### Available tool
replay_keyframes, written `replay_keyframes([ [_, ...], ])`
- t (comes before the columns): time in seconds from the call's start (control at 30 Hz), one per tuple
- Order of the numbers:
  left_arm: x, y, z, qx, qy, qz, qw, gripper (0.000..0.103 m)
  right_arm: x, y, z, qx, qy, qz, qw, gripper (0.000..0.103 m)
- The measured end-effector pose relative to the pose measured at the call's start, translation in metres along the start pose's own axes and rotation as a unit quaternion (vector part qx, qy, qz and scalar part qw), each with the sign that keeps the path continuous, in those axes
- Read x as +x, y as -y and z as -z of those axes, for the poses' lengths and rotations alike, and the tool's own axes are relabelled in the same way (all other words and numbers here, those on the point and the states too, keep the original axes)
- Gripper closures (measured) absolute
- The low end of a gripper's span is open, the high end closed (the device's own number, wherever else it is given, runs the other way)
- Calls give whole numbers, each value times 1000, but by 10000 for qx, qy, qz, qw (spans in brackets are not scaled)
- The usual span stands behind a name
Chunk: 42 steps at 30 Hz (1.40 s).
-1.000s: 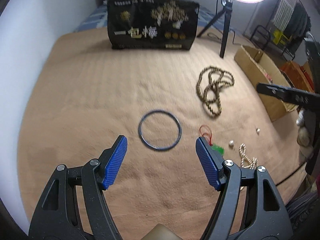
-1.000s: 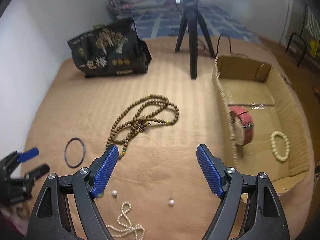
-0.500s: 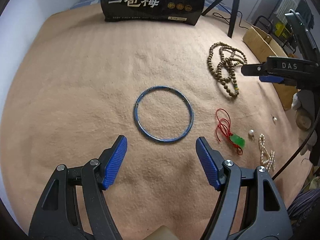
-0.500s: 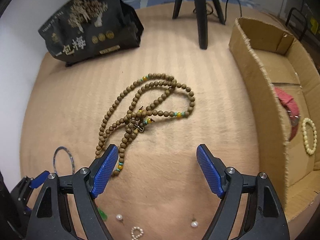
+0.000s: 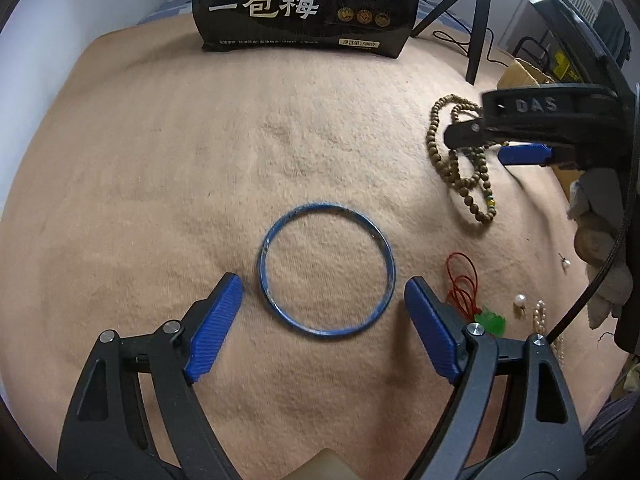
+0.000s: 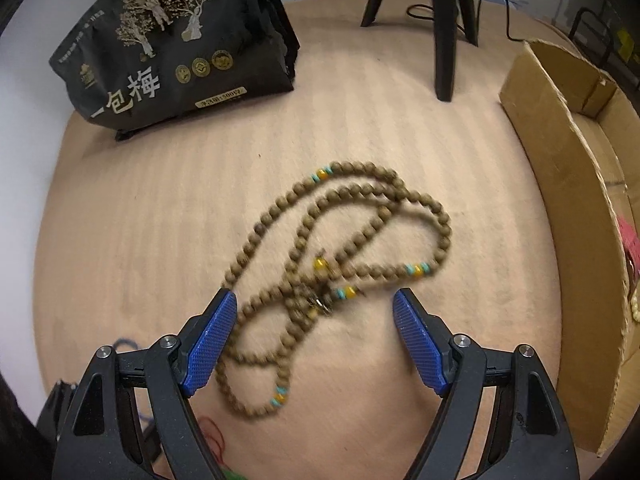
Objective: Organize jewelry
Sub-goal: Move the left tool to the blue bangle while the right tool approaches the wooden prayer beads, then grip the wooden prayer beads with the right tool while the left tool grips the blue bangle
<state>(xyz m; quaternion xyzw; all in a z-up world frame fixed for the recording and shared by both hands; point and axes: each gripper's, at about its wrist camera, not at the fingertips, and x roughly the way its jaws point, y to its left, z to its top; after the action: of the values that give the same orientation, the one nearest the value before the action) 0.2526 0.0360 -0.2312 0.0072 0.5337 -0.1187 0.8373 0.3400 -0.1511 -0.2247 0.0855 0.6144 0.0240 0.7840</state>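
Barely started by the looks of it; a few pieces already sit in the cardboard box [image 6: 560, 184], rest still loose on the tan blanket [image 5: 160, 180]; left gripper [image 5: 324, 300] tips down, its jaws just widened, empty, around the blue bangle [image 5: 326, 268]; right gripper [image 6: 312, 316] tips down, jaws wide over the wooden bead necklace [image 6: 340, 248], gripping nothing.

Both grippers point steeply downward. The left gripper [image 5: 323, 294] has just been widening its jaws (nothing pressed between the blue pads); the right gripper [image 6: 314, 312] stands equally spread, pads gripping nothing.
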Motion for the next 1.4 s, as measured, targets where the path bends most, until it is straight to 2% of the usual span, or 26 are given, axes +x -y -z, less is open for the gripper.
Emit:
replay_keyframes([
  [0.33,4,-6,-6,-28,168,-215,9996,17,21,-47,-16,-549,-25,559,9969,22],
  [0.5,5,-4,-5,102,215,-347,9991,18,25,-61,-11,-916,18,525,9944,23],
  [0.6,5,-2,-5,175,224,-390,9988,23,21,-57,2,-1179,21,445,9920,25],
  [0.7,5,-2,-5,185,230,-384,9988,32,23,-56,7,-1401,40,414,9893,35],
  [0.8,5,-2,-6,190,228,-378,9988,32,18,-52,12,-1501,37,291,9882,57],
  [0.83,5,-3,-5,186,229,-371,9989,32,17,-51,13,-1525,34,249,9880,71],
  [0.87,4,-3,-5,181,226,-361,9989,33,15,-49,13,-1542,17,188,9879,80],
  [0.9,4,-4,-5,169,220,-344,9990,33,13,-46,14,-1540,-9,104,9880,80],
  [0.97,2,-6,-4,136,202,-318,9992,33,8,-34,19,-1537,-10,10,9881,87],
  [1.0,1,-7,-4,124,197,-318,9992,38,8,-32,20,-1520,2,-45,9884,87],
  [1.03,0,-8,-3,107,205,-418,9989,72,5,-24,12,-1496,18,-124,9887,87],
  [1.07,-1,-9,-3,102,139,-469,9988,76,1,-17,10,-1473,34,-190,9889,88],
  [1.13,-4,-14,-5,-7,101,-302,9995,76,-2,-11,13,-1383,58,-308,9899,88],
  [1.23,-4,-16,-4,-33,94,-275,9996,76,-9,0,22,-1384,95,-334,9898,88],
  [1.3,-3,-16,-3,-5,112,-229,9997,70,-11,7,25,-1438,110,-308,9891,88],
  [1.33,-4,-15,-3,-2,86,-131,9999,55,-9,9,22,-1456,117,-300,9888,88],
  [1.37,-5,-14,-2,-6,95,-3,10000,36,-9,9,21,-1465,127,-293,9887,88],
  [1.4,-8,-13,-2,-9,147,29,9999,30,-19,20,34,-1487,137,-292,9884,88],
])
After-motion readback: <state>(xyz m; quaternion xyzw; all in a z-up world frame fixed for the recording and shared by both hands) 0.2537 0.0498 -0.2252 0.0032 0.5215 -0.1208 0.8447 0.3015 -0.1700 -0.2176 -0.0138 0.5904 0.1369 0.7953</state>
